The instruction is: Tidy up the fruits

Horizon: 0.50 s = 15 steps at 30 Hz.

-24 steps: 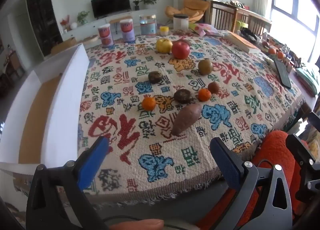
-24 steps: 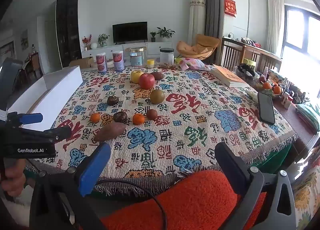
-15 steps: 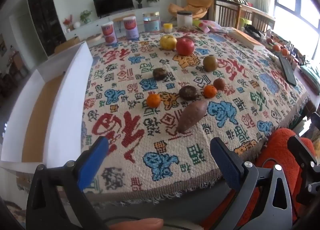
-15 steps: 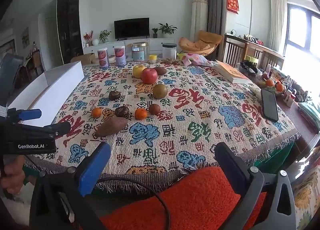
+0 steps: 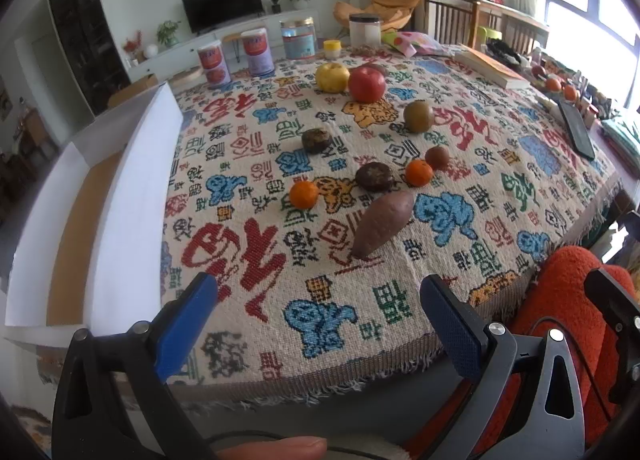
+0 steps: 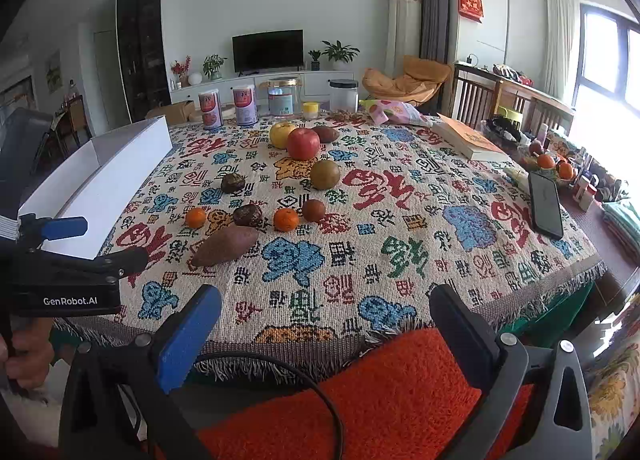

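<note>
Both tools hang at the near edge of the tabletop (image 6: 420,195), which wears a woven cloth (image 5: 248,300) busy with red, blue and green characters. The left hand-held gripper (image 5: 318,308) is spread wide with nothing between its blue pads, and the right hand-held gripper (image 6: 324,324) is just as released, above an orange fuzzy cushion (image 6: 380,392). Take the sweet potato (image 5: 382,227) as our marker: just behind it sit a dark round fruit (image 5: 374,176) and two tangerines (image 5: 304,194), one either side. Farther back, a red apple (image 5: 366,84) touches a yellow apple (image 5: 332,77). Left of the sweet potato, a white open box (image 5: 120,195) stands at the cloth's edge. Far right, a black phone (image 6: 545,209) lies flat. Behind the spread: tins, a TV on a white cabinet, bright windows at right.
</note>
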Each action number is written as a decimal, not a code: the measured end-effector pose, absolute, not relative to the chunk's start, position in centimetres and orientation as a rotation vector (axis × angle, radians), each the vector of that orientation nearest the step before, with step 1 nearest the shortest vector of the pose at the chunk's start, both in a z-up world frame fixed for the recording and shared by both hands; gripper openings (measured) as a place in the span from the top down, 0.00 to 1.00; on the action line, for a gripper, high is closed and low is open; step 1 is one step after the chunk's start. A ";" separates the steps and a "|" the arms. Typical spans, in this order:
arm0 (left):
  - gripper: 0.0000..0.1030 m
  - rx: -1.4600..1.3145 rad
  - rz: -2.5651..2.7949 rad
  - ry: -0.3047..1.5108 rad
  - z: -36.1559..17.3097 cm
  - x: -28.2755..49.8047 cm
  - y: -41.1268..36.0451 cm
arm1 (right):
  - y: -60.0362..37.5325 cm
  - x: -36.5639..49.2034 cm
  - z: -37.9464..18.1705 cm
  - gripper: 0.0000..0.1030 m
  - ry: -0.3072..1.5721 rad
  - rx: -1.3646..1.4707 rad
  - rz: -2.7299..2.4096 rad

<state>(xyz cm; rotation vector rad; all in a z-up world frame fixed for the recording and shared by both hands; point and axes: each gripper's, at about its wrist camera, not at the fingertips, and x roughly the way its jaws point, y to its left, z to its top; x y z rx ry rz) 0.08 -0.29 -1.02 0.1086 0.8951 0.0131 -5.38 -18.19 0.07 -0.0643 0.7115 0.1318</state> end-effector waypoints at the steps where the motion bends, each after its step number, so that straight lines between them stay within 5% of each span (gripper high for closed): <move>1: 0.01 0.102 0.008 0.894 -0.9 0.1 -0.2 | -18.6 -5.2 0.5 0.00 0.737 -0.076 0.163; 10: 0.01 0.048 -0.017 0.853 0.5 0.9 -0.8 | -25.7 -6.2 13.0 0.00 0.950 -0.890 0.039; 15: 0.01 0.065 0.009 0.836 0.8 0.7 -0.3 | -24.5 -3.9 10.9 0.00 0.787 -0.531 0.129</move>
